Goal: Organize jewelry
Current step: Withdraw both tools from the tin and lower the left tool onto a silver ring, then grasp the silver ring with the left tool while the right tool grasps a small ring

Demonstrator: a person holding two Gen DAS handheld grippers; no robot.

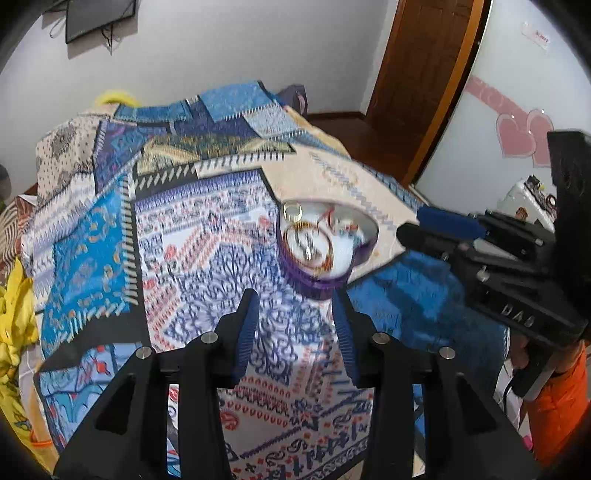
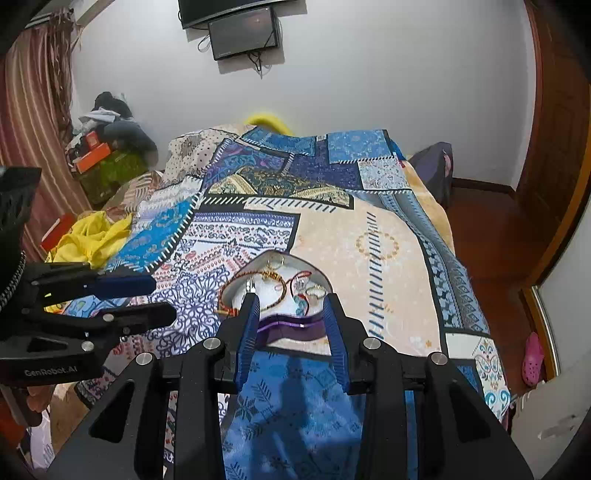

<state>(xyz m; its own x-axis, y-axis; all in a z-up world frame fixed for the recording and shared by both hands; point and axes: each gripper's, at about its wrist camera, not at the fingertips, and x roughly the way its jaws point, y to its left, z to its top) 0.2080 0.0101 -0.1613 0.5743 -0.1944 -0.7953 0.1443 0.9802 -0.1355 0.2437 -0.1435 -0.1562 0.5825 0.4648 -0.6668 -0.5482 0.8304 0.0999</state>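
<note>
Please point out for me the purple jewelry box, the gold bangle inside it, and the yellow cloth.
purple jewelry box (image 2: 291, 328): right wrist view, on its purple front wall.
gold bangle (image 2: 275, 276): right wrist view, on the far arc of the ring.
yellow cloth (image 2: 94, 236): right wrist view, on the middle of the crumpled heap.

On the side of the left gripper, as the right wrist view shows it, pale letters on its black body read "GenRobot.AI". In the left wrist view the body of the right gripper also carries pale raised letters, but they stand upside down and blurred, and I can not read them with certainty. A small pink label on the wall has printing that is too small to read.
</note>
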